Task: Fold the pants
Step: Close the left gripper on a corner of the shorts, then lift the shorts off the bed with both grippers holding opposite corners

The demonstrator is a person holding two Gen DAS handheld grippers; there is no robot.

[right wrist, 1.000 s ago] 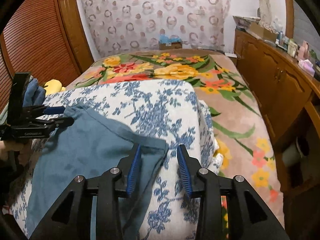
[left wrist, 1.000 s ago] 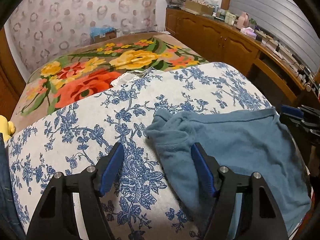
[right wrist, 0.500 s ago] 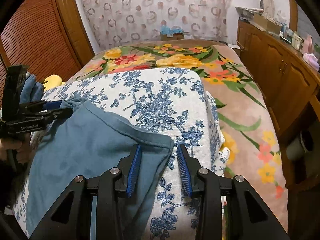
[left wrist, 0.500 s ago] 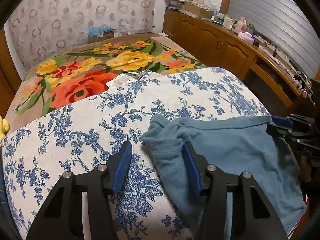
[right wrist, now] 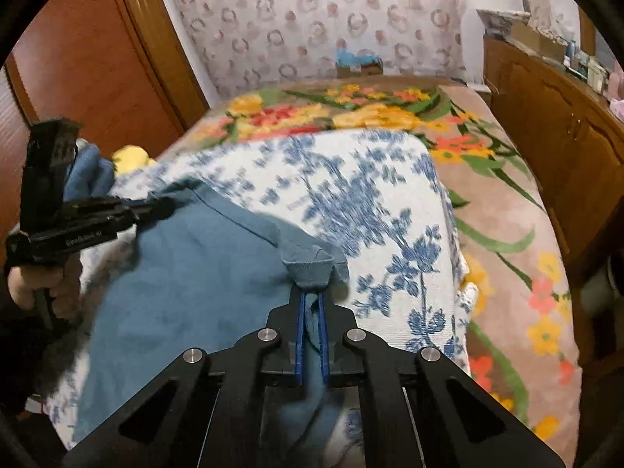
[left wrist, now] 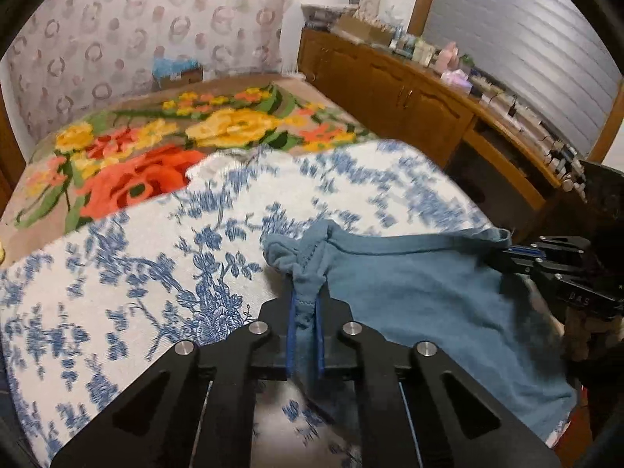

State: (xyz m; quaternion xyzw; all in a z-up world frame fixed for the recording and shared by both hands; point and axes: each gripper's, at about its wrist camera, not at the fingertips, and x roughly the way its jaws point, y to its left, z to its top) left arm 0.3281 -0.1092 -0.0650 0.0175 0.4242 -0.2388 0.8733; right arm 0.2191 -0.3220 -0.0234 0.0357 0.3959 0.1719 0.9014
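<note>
Left wrist view, catalogue of contents, largest first.

Bed [left wrist: 128,179]: a flower-patterned blanket in red, yellow and green is spread over the far part; no writing is seen on it.

Blue-and-white floral cover [left wrist: 163,273]: laid over the near part of the bed, it serves as the folding surface.

Pants [left wrist: 421,296]: blue-grey cloth, spread flat on the near right of the floral cover. The far hemmed edge is stretched as a straight line, left to right, between the two grippers; the long axis of that edge runs across the bed, not away from the person. The remaining cloth lies toward the near side, so any fold is judged to carry this edge over it.

Left gripper [left wrist: 305,312]: the jaws have just been closing and are now pinched tight on the bunched left corner of the pants, which pokes out past the fingertips.

Right gripper [right wrist: 312,316]: the jaws have likewise just been closing and are clamped narrow on the right corner, a small fold of hem standing up ahead of the pads. Neither hand is nearer; each holds its own end.

Writing: a pale printed word is visible on the side of each gripper body as seen from the other camera, too blurred to be read. Items on the wooden sideboard [left wrist: 409,85] carry no legible labels.
</note>
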